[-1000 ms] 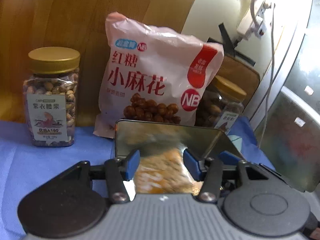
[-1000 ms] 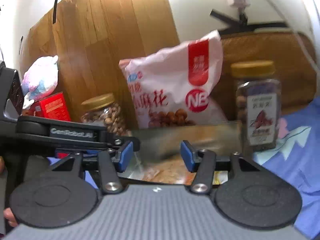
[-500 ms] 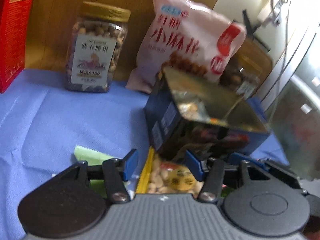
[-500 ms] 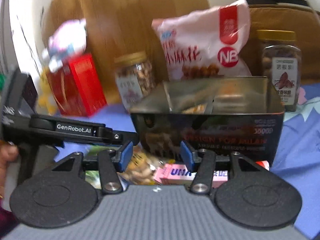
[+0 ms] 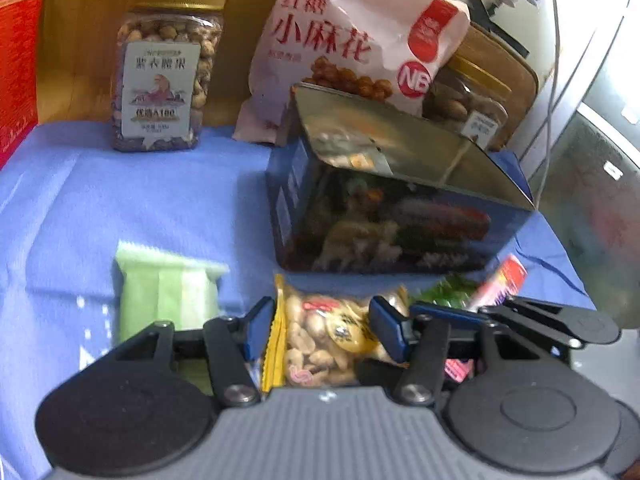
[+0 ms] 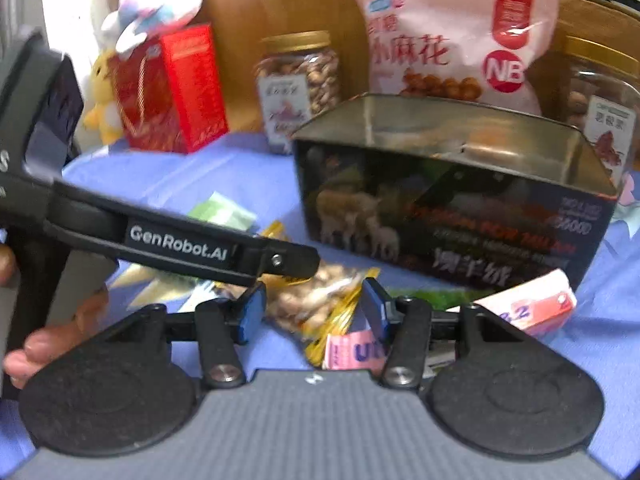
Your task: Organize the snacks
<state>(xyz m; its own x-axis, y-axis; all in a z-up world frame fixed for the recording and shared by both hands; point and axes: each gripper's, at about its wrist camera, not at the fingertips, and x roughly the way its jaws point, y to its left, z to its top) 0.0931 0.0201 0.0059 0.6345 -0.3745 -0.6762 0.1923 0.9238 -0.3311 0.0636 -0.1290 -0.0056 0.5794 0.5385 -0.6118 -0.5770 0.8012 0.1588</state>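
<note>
Left wrist view. Left tool (image 5: 322,330): jaws spread, nothing gripped; a peanut packet (image 5: 328,340) lies between its blue fingers (image 5: 258,330), contact not clear. Its near end is cut off by the tool body. At 10 o'clock of the tool, a pale green packet (image 5: 168,292), blurred, flat on the blue cloth (image 5: 120,208) covering the tabletop. At 1 o'clock, an open dark tin (image 5: 384,216), its contents hard to make out. At 3 o'clock, a pink-red packet (image 5: 502,284) and a green wrapper (image 5: 448,294), partly hidden behind the right tool's arm (image 5: 552,320). Back row against a wooden board (image 5: 80,60): nut jar (image 5: 166,68) at 11 o'clock, pink snack bag (image 5: 352,48) at 12, second jar (image 5: 468,108) mostly hidden behind tin and bag. Red box (image 5: 18,60) cut off at the left edge.

Right wrist view. Right tool (image 6: 314,312): jaws spread, holding nothing; the peanut packet (image 6: 316,300) sits between and just beyond its tips. A pink carton (image 6: 352,352) is partly hidden under the tool at 5 o'clock of the packet; another pink carton (image 6: 532,308) at 3 o'clock, lettering unreadable. The left tool (image 6: 280,260) crosses from 9 o'clock, held by a hand (image 6: 48,336) cut off at the edge. Tin (image 6: 452,196) at 1 o'clock; red box (image 6: 172,88) with a plush toy (image 6: 156,4) at 11 o'clock.
</note>
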